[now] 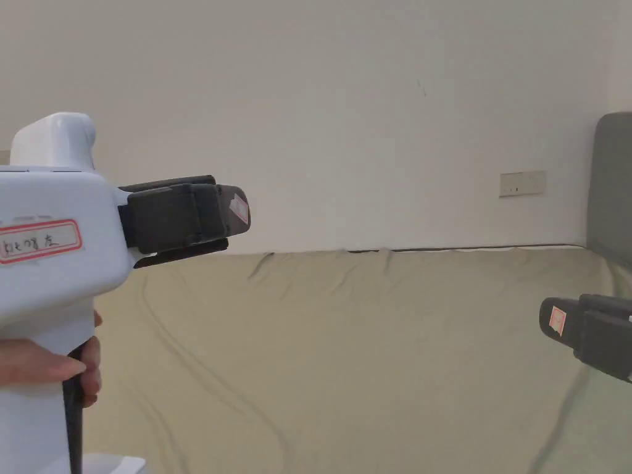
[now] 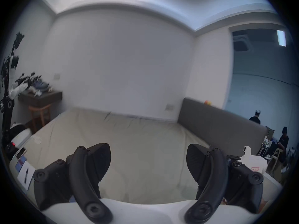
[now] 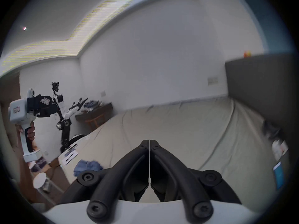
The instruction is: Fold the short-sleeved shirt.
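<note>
Above the bed [image 1: 370, 345], both grippers are held up in the air, well clear of the beige sheet that covers it. In the left gripper view the left gripper [image 2: 148, 156] has its two black jaws spread wide apart, with bare sheet showing between them and nothing in their grasp. From the head view the same tool rises at the bed's left side, its white body gripped by a hand [image 1: 55, 367] around the handle, its black jaw tips pointing toward the wall behind the bed. In the right gripper view the right gripper [image 3: 149, 148] has its jaws pressed together, only a thin bright seam between them, and no cloth is caught there. The head view shows its black tip at the bed's right side, lower than the left one.

A crumpled blue garment [image 3: 88, 166], seemingly the shirt, though too blurred to be sure, lies on the near left part of the bed, close to the edge and beside some white printed sheets of paper [image 3: 70, 156]. Neither gripper touches it.

At the far left corner of the bed stands a dark wooden side table [image 2: 40, 98] piled with clothes. A grey padded headboard [image 2: 218, 122] runs along the bed's right side.
</note>
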The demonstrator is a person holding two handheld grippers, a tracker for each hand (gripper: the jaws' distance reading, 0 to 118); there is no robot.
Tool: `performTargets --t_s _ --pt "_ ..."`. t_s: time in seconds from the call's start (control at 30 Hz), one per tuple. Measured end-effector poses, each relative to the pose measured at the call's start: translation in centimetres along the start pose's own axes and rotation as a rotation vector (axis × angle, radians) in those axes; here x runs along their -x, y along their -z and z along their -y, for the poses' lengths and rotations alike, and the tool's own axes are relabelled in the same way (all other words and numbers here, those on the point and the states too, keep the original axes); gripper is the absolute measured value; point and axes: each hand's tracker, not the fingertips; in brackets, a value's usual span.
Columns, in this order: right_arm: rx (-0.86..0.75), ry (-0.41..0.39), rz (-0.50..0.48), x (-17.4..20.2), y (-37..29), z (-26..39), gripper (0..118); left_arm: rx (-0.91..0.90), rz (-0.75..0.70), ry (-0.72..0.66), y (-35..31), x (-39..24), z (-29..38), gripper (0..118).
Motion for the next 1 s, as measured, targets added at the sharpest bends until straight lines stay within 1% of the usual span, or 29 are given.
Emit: performTargets --t_s 0.03,0.1,0.13,0.17,0.2,0.23,0.27,0.3,0.37,0.43,0.5,0.57,0.6,0.67,0.7,0.73,0.77,0.8,0.83,0.87,0.93,0.97,1.0 --pt "-0.043 -0.037 0.022 0.7 -0.9 -0.7 3 -0.065 -0.031 0.015 0.0 -0.4 0.3 107" --pt "-0.107 -0.116 0.127 1.8 -1.8 -1.6 3 -0.283 -0.237 0.017 0.4 -2.2 2.7 107" --pt "-0.129 -0.151 0.174 2.3 -2.0 -1.7 3 -0.353 -0.346 0.032 1.0 -2.8 4.2 107" --pt "-0.146 -0.191 0.223 2.8 -2.1 -1.7 3 -0.362 -0.466 0.096 2.0 -3.4 6.2 107" --pt "-0.151 -0.226 0.236 3.5 -2.3 -1.8 3 -0.300 -0.551 0.180 2.8 -3.9 7.3 107" --pt "-0.166 -0.258 0.253 3.8 -2.3 -1.5 3 -0.245 -0.580 0.239 3.4 -4.2 8.4 107" --pt "-0.191 -0.264 0.286 4.0 -2.2 -1.1 3 -0.217 -0.564 0.286 3.9 -4.4 9.8 107" --pt "-0.217 -0.276 0.304 4.1 -2.1 -0.8 3 -0.169 -0.539 0.282 4.1 -5.0 11.0 107" --pt "-0.219 -0.284 0.328 4.1 -1.6 -0.2 3 -0.075 -0.462 0.219 4.4 -5.1 12.2 107" --pt "-0.199 -0.293 0.317 4.1 -1.7 -0.1 3 -0.024 -0.400 0.163 4.6 -4.7 12.7 107" --pt "-0.196 -0.297 0.301 3.9 -1.8 0.2 3 -0.007 -0.435 0.155 4.6 -4.5 12.4 107" --pt "-0.202 -0.304 0.306 3.8 -1.8 0.3 3 -0.074 -0.508 0.162 4.3 -4.2 12.1 107" --pt "-0.211 -0.301 0.309 3.5 -1.8 0.4 3 -0.106 -0.518 0.171 3.8 -4.3 11.9 107" --pt "-0.215 -0.297 0.322 3.4 -1.7 0.3 4 -0.114 -0.506 0.181 3.2 -4.5 11.6 107" --pt "-0.212 -0.294 0.320 3.4 -1.6 0.3 28 -0.114 -0.501 0.195 2.8 -4.7 11.5 107" --pt "-0.194 -0.290 0.321 3.3 -1.5 0.2 66 -0.123 -0.503 0.205 2.6 -4.9 11.5 112" --pt "-0.156 -0.278 0.320 3.3 -1.1 0.2 109 -0.117 -0.512 0.210 2.5 -5.2 11.4 118" --pt "-0.121 -0.252 0.334 3.4 -1.3 0.3 118 -0.120 -0.519 0.211 2.3 -5.4 11.5 118" --pt "-0.167 -0.263 0.327 3.2 -1.9 0.9 118 -0.135 -0.515 0.214 2.1 -5.4 11.4 118" --pt "-0.164 -0.269 0.303 3.3 -1.7 0.9 118 -0.142 -0.512 0.214 2.0 -5.5 11.4 118" --pt "-0.161 -0.282 0.328 3.2 -1.7 1.3 118 -0.136 -0.491 0.226 2.2 -5.6 11.3 118" --pt "-0.140 -0.279 0.355 3.1 -1.7 1.3 118 -0.111 -0.490 0.240 1.7 -5.9 11.1 118" --pt "-0.141 -0.267 0.361 3.4 -0.8 1.1 118 -0.086 -0.500 0.260 1.9 -6.1 11.0 118"
